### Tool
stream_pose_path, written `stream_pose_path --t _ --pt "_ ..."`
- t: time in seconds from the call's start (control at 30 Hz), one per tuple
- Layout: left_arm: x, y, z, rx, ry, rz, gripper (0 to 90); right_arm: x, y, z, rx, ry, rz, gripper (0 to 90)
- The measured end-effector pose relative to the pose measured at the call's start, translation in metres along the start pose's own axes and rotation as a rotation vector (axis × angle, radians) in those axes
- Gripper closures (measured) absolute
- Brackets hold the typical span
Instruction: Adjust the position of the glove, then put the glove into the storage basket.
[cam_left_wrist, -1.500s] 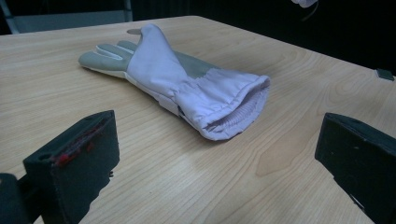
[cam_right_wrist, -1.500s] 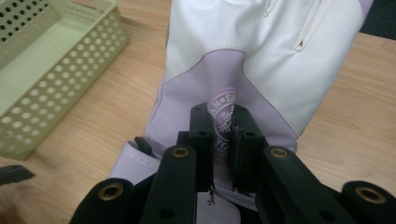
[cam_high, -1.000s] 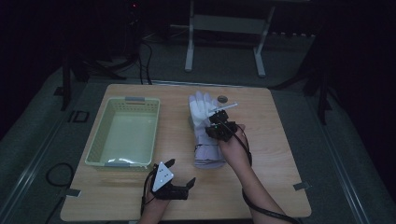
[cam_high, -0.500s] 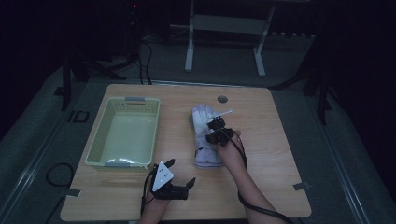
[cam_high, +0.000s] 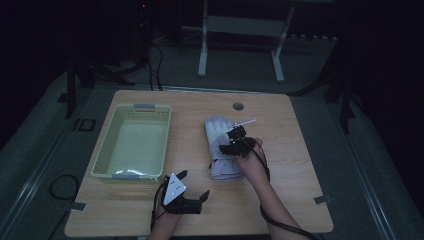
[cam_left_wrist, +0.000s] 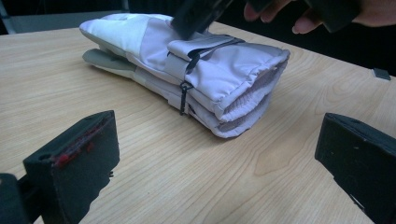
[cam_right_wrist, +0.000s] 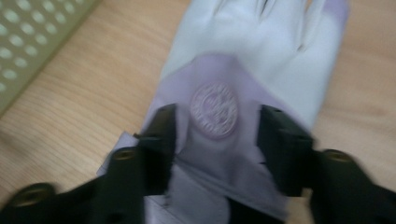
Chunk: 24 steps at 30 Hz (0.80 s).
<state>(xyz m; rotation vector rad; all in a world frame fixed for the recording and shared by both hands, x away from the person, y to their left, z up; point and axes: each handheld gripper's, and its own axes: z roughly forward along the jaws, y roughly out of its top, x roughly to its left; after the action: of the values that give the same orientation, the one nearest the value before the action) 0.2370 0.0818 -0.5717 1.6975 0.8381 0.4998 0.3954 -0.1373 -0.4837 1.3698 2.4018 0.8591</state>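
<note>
right gripper (cam_high: 235, 142) is sitting down on the stacked pair of pale gloves (cam_high: 223, 147), mid-table, right of the basket (cam_high: 131, 142). Its jaws have just been opening: in the right gripper view they are standing apart, one on each side of the round emblem (cam_right_wrist: 215, 109) on the back of the top glove (cam_right_wrist: 252, 70), tips resting on or just over the fabric, not pinching it. Can't tell if they are actually touching, the frame is blurred

gloves are lying flat on the wooden table (cam_high: 295, 165), one on top of the other, cuffs toward the person, fingers pointing away. In the left gripper view the stack (cam_left_wrist: 205, 70) is showing its open cuffs and a dark strap clip (cam_left_wrist: 184, 88) on the near side; the right gripper's black body (cam_left_wrist: 196, 16) is coming in from above onto the top glove, the person's fingers (cam_left_wrist: 280, 11) behind it

left gripper (cam_high: 192, 192) is resting near the table's front edge, just below the basket's near right corner, well apart from the gloves. Jaws are standing wide open, nothing between them, aimed at the cuff end of the stack

basket is sitting at the left of the table, pale green, perforated walls, a corner of it (cam_right_wrist: 28, 42) showing in the right gripper view just beside the gloves

small round hole (cam_high: 238, 106) in the tabletop is sitting beyond the gloves' fingertips
</note>
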Motion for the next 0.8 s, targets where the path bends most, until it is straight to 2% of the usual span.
stream_pose_path --t 0.1,0.17,0.23,0.3,0.33,0.4,0.43,0.47,0.5,0.53,0.6,0.63,0.67,0.73,0.77,0.8 --pt "0.000 0.000 0.000 0.002 -0.002 -0.002 0.1 -0.005 0.000 -0.007 -0.013 0.010 -0.023 28.7" --pt "0.000 0.000 0.000 0.002 -0.003 0.000 0.1 -0.009 -0.002 -0.015 -0.032 0.046 -0.031 24.1" --pt "-0.001 0.000 0.000 -0.002 -0.009 0.007 0.1 -0.013 -0.005 -0.019 -0.024 0.074 -0.009 17.3" --pt "-0.002 0.000 0.000 0.000 -0.011 0.017 0.1 -0.016 -0.008 -0.022 -0.018 0.105 -0.028 12.3" --pt "-0.002 0.000 0.000 0.001 -0.010 0.018 0.1 -0.017 -0.010 -0.025 -0.037 0.087 -0.047 13.9" --pt "-0.001 0.000 0.001 0.006 -0.003 0.016 0.1 -0.018 -0.012 -0.028 -0.062 0.085 -0.067 13.6" --pt "-0.001 0.000 0.001 0.006 0.002 0.011 0.1 -0.019 -0.014 -0.029 -0.089 0.075 -0.094 13.7" --pt "0.001 0.000 0.001 -0.001 0.004 -0.012 0.1 -0.020 -0.015 -0.031 -0.102 0.068 -0.120 13.9" --pt "0.002 0.001 0.002 0.004 0.003 -0.019 0.1 -0.023 -0.018 -0.032 -0.108 0.068 -0.157 14.3" --pt "0.002 0.001 0.003 0.018 -0.001 -0.021 0.1 -0.024 -0.020 -0.033 -0.119 0.070 -0.173 14.4" --pt "0.002 0.003 0.005 0.049 0.002 -0.006 0.1 -0.026 -0.026 -0.035 -0.134 0.073 -0.192 14.9" --pt "0.002 0.003 0.005 0.049 0.002 -0.006 0.1 -0.026 -0.026 -0.035 -0.134 0.073 -0.192 14.9" --pt "0.002 0.005 0.007 0.065 -0.011 -0.007 0.1 -0.027 -0.029 -0.037 -0.145 0.076 -0.195 14.8" --pt "0.001 0.010 0.007 0.062 -0.024 -0.008 0.1 -0.029 -0.035 -0.039 -0.164 0.063 -0.233 14.4" --pt "0.000 0.016 0.007 0.069 -0.023 0.005 0.1 -0.032 -0.040 -0.042 -0.202 0.039 -0.267 14.4" --pt "0.000 0.016 0.007 0.069 -0.023 0.005 0.1 -0.032 -0.040 -0.042 -0.202 0.039 -0.267 14.4"
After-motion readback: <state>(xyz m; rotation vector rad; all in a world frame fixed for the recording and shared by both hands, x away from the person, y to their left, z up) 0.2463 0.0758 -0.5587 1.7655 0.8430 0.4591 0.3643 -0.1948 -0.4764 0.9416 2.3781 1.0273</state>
